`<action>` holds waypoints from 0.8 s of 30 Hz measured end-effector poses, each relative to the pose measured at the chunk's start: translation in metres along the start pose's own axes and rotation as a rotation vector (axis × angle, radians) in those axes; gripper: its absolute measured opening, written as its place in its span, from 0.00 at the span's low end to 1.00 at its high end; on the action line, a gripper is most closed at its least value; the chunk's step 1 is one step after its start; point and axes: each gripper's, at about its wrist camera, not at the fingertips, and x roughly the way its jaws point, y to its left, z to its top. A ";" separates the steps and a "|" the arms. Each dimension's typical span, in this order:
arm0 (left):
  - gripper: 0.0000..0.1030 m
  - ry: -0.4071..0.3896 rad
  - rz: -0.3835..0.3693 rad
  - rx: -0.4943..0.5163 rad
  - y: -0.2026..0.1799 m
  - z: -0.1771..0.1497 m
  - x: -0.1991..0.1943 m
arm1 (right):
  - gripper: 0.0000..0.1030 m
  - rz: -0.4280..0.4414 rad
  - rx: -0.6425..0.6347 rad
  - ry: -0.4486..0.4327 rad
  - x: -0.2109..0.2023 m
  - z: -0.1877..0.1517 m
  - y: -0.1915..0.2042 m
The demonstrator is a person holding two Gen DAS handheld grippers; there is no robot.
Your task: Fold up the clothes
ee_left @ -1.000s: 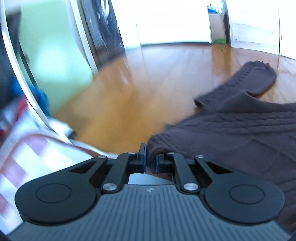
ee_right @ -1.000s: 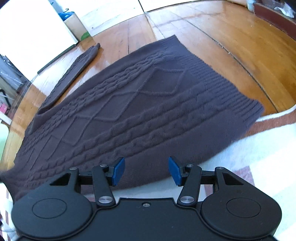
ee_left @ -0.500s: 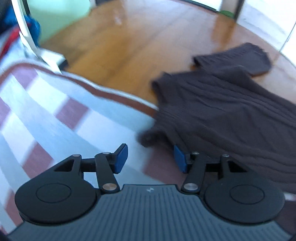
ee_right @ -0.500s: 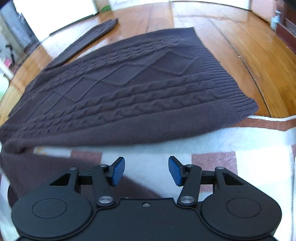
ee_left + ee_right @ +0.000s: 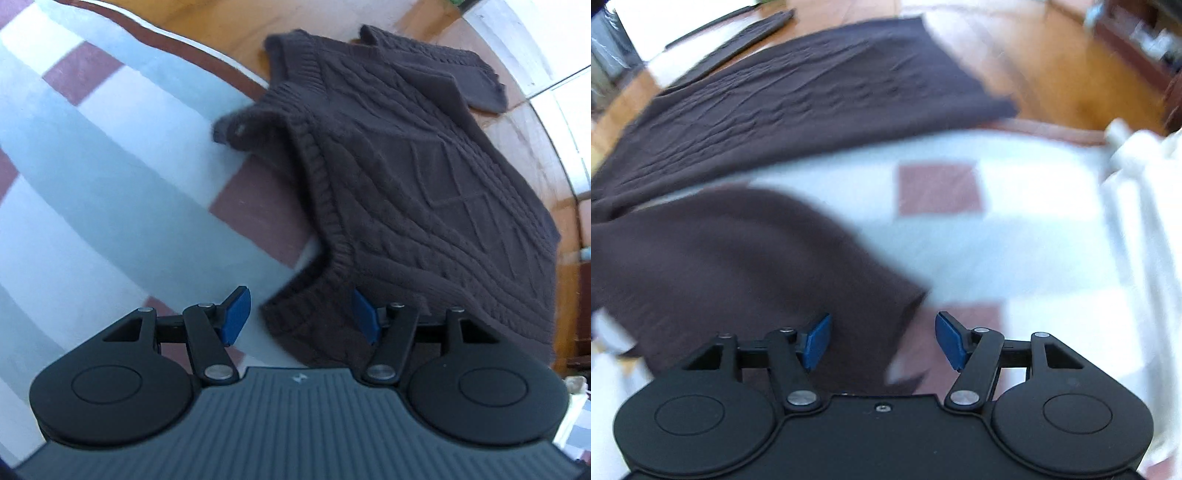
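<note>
Dark cable-knit sweater (image 5: 424, 177) half on checked rug (image 5: 110, 155), half on wood floor (image 5: 1071, 74). Left gripper (image 5: 301, 314) jaws wide, over ribbed edge, gripping nothing. Right gripper (image 5: 882, 339) jaws wide, empty, above sleeve (image 5: 738, 266). Risk: shallow pinch on thick knit slips, fold skews.

a second ago the left gripper (image 5: 299, 314) was pinched on the brown cable-knit sweater (image 5: 424, 177); its jaws now stand apart, the near hem lying loose between them. the right gripper (image 5: 882, 341) has drawn back over the checked rug (image 5: 997, 240), sweater fabric now lying under its left finger.
</note>
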 end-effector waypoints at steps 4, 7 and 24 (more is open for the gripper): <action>0.81 0.038 -0.044 0.025 -0.008 -0.003 0.008 | 0.42 0.020 -0.100 -0.027 0.001 0.000 0.019; 0.50 0.006 -0.010 0.122 -0.025 -0.003 0.012 | 0.17 0.119 0.062 -0.077 0.004 0.013 0.012; 0.07 -0.105 0.099 0.338 -0.040 -0.008 -0.016 | 0.15 0.276 -0.084 -0.545 -0.171 0.106 0.089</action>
